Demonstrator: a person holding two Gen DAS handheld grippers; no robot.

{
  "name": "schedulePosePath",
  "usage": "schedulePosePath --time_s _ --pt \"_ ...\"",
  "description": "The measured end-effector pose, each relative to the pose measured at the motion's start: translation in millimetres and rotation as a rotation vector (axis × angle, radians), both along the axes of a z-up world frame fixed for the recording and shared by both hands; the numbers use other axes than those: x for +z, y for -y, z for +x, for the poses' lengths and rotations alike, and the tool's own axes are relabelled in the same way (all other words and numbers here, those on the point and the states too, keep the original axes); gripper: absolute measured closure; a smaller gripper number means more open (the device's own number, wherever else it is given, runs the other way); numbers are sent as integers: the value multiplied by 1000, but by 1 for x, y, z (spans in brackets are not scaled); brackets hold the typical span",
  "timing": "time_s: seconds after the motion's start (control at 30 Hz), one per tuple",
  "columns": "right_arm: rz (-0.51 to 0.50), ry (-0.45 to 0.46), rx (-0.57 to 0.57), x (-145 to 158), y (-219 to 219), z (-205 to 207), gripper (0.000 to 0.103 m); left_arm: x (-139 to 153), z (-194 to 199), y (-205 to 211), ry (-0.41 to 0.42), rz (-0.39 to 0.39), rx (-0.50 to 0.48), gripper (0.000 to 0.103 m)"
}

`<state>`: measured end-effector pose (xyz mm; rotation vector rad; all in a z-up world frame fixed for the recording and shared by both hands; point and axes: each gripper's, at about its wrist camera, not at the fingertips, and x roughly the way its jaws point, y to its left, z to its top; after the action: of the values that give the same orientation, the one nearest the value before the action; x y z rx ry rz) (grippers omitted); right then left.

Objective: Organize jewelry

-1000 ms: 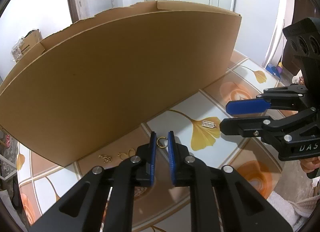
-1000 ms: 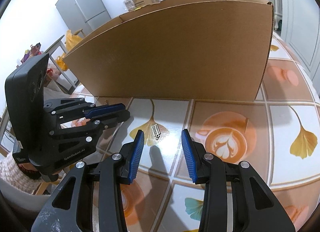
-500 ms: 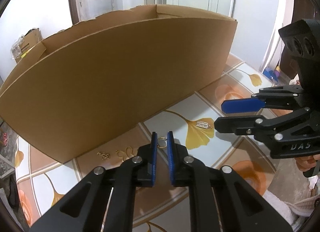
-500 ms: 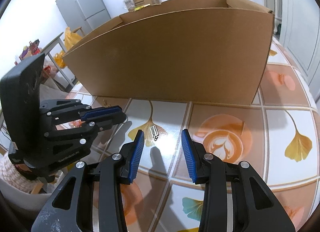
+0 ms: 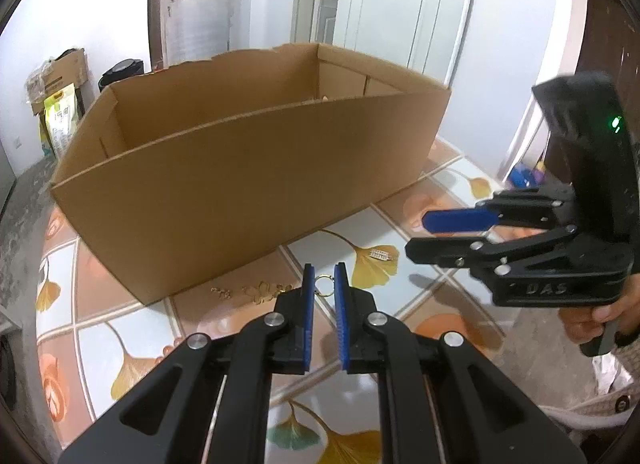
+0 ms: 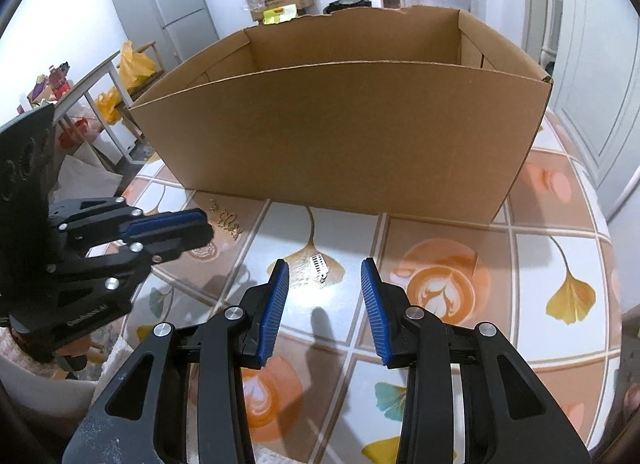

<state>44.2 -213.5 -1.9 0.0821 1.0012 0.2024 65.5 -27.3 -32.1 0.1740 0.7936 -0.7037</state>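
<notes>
Behind the jewelry, open cardboard box (image 5: 248, 184) on the tiled table (image 6: 560, 256). Left gripper (image 5: 325, 284) pinches the gold ring (image 5: 323, 285): light, slippery, hold by the band. Right gripper (image 6: 325, 284) spread over the silver charm (image 6: 319, 265) lying flat; take its long edges.

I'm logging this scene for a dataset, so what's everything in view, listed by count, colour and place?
cardboard box: one, brown, open-topped, on the tablecloth
gold ring: one, gold, pinched between the left gripper's pads
silver comb-shaped charm: one, silver, on a ginkgo leaf print ahead of the right gripper
gold trinkets: a few, gold, by the box's near wall
tablecloth: one, tiled latte and leaf print
fridge: one, grey, far wall
left gripper: black, blue pads
right gripper: black, blue pads, open
</notes>
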Motion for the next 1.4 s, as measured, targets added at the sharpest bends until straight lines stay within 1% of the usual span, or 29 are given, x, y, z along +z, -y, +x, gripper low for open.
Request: schedulePosePath --time_s 0.17,0.2,0.27,0.47,0.57,0.63,0.73,0.8,0.83,0.87,0.93,1.03,1.13,1.4 --pt "-18 -14 12 -5 -10 1 69 9 -8 -8 3 -22 10 94" --pt "-24 -19 17 -6 -12 4 71 9 -8 -10 -4 -30 12 94" --pt "-37 -29 24 -10 -14 10 74 8 -8 -13 -16 -45 13 94" --pt "-79 -70 49 -24 -23 27 83 -1 -6 -16 -27 -46 3 94" --pt "-113 -72 83 -26 -29 30 83 -7 -3 -17 -42 -52 -3 94" --pt "-176 -80 122 -26 -37 32 83 -10 -2 -16 -51 -57 -7 94" --pt "-199 -117 152 -26 -40 37 83 -14 2 -17 -62 -72 -7 94" --pt "-211 -142 167 -29 -48 45 86 -15 5 -18 -66 -77 -4 94" --pt "-213 -153 172 -29 -49 47 92 -15 7 -18 -70 -80 -1 94" --pt "-212 -164 177 -31 -55 52 98 -16 8 -19 -71 -82 1 94" --pt "-204 -186 176 -31 -56 56 99 -15 9 -22 -72 -86 7 94" --pt "-176 -201 167 -32 -55 60 101 -13 8 -26 -69 -92 11 94" --pt "-105 -214 135 -34 -47 63 101 -10 7 -28 -63 -92 17 94" --pt "5 -198 70 -34 -39 64 101 -1 -1 -31 -50 -86 29 94"
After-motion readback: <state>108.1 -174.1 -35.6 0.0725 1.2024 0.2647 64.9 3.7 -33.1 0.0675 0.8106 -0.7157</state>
